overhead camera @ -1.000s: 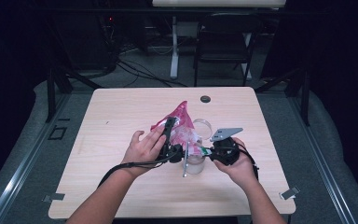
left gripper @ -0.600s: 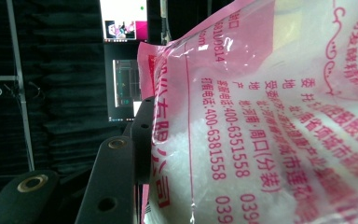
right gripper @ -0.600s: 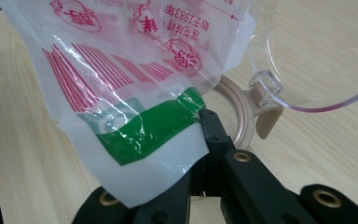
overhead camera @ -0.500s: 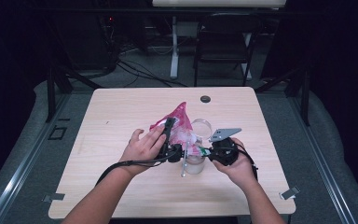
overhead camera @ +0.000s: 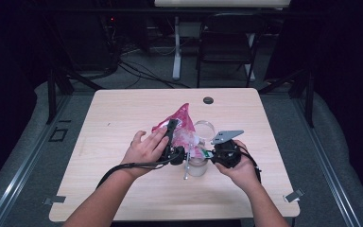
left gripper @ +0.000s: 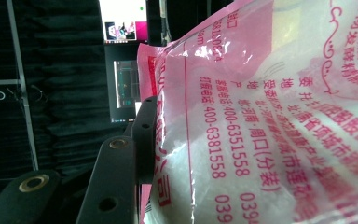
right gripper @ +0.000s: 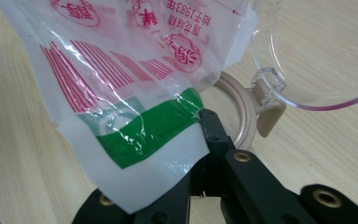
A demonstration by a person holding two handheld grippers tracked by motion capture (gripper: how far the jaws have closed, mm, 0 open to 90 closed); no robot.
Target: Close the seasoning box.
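**While both grippers hold it, a pink bag hangs tilted over a clear jar**

While the left gripper [overhead camera: 172,142] clamps the wide body of the pink bag [overhead camera: 182,124], its jaws stand part-way apart with the bag's bulk between them; the left gripper view shows one black jaw pressed flat against the printed plastic film [left gripper: 270,121], which bulges with a white, grainy filling. The right gripper [overhead camera: 211,153] is closed tight on a lower corner of the same bag, and the right gripper view shows its jaws pinching the thin film near a green band [right gripper: 154,128].

From the high view, the bag sits near the middle of the table [overhead camera: 123,109], raised off the surface, its pointed end aimed away from the person and its lower end down between the two hands. Just below that lower end stands a clear jar [overhead camera: 196,165], touching or nearly touching the bag; which one cannot be told. The jar's clear lid [right gripper: 317,51] is swung open on a beige hinge [right gripper: 268,109] fixed to the beige ring [right gripper: 237,116] of the jar's mouth. The left hand [overhead camera: 144,149] and right hand [overhead camera: 238,170] rest close on either side of the jar.
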